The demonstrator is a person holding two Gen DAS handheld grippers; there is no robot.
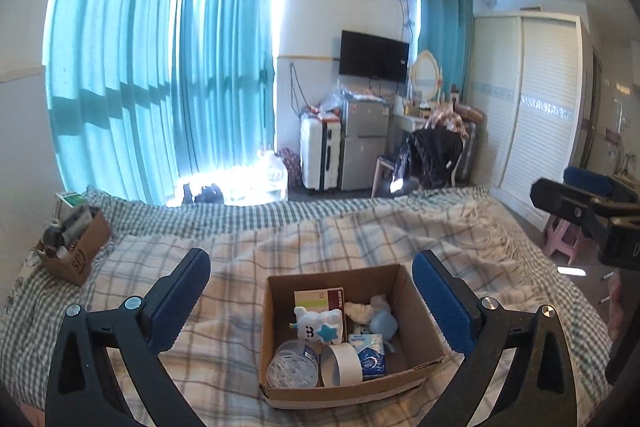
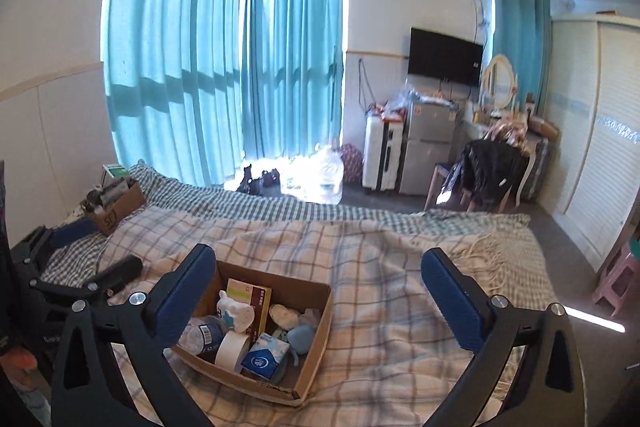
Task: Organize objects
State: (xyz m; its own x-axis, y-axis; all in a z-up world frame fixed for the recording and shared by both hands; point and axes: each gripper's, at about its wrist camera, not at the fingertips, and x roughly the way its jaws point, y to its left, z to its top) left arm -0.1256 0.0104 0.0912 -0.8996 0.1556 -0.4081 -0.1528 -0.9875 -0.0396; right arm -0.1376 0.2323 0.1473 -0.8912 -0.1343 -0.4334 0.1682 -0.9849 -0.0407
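I am holding the left gripper (image 1: 312,291) with its jaws spread wide and nothing between the blue pads; the right gripper (image 2: 320,287) is standing just as wide, also empty. Both are hanging above the bed, clear of everything.

Just under them the open cardboard box (image 1: 420,311) is sitting on the plaid blanket (image 1: 224,267), its front flap folded down and creased. Inside, a clear plastic bottle (image 1: 292,367) is lying on its side at the near left, touching a roll of white tape (image 1: 342,363) standing on edge. Beside the roll a blue-and-white tissue pack (image 1: 370,355) is leaning. Behind these a white toy with a blue star (image 1: 320,327) is resting against a red-and-cream carton (image 1: 320,299), and a pale blue plush (image 1: 382,319) with some white cloth is filling the far right corner.

Farther off, at the left edge of the bed, a second smaller cardboard box (image 1: 76,251) is sitting crammed with items I cannot make out. Beyond the bed, teal curtains (image 1: 160,67) are glowing with daylight.
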